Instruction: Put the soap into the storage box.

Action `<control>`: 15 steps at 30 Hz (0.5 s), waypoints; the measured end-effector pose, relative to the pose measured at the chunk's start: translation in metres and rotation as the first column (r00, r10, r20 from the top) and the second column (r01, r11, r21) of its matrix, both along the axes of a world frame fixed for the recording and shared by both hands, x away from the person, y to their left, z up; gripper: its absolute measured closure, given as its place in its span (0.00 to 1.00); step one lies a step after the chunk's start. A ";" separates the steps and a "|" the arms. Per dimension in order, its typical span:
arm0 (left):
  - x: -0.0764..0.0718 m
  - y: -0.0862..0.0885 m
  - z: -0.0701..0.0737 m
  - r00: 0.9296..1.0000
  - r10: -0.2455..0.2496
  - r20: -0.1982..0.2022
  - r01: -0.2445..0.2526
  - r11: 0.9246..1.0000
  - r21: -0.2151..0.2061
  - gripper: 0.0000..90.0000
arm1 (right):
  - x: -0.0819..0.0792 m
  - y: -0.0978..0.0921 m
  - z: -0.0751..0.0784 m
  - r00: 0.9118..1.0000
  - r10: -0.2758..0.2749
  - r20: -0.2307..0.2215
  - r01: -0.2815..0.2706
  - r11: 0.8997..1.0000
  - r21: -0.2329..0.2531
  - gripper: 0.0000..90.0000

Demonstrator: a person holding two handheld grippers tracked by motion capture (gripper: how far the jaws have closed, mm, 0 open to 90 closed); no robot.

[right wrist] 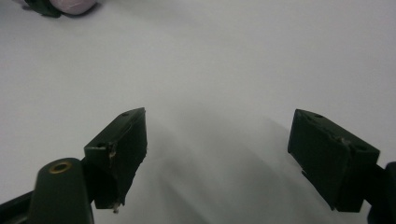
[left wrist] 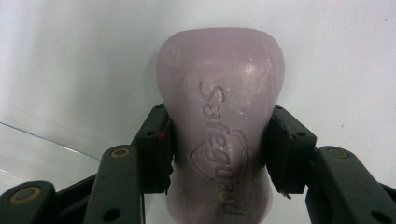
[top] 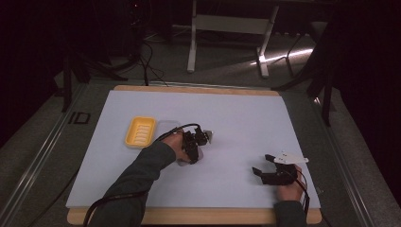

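The pale lilac, waisted bar of soap (left wrist: 219, 126) stamped with raised lettering fills the centre of the left gripper view, pinched at its narrow middle between the closed-in jaws of the left gripper (left wrist: 218, 154). In the high view that gripper (top: 196, 142) sits left of centre on the white table sheet (top: 246, 118), just right of the yellow ribbed plastic soap dish (top: 140, 132). The right gripper (right wrist: 217, 154) hovers at the lower right, jaws spread wide and holding nothing.
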State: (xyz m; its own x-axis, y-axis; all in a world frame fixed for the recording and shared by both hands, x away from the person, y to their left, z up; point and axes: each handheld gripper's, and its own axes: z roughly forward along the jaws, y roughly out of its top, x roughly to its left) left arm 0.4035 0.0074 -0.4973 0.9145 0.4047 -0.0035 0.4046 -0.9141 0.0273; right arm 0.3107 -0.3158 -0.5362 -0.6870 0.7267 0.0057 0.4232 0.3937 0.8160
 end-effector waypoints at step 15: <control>-0.002 -0.002 0.011 0.998 -0.023 0.056 0.023 1.000 0.005 0.55 | 0.000 0.000 0.000 1.000 0.001 0.000 -0.001 1.000 0.000 0.21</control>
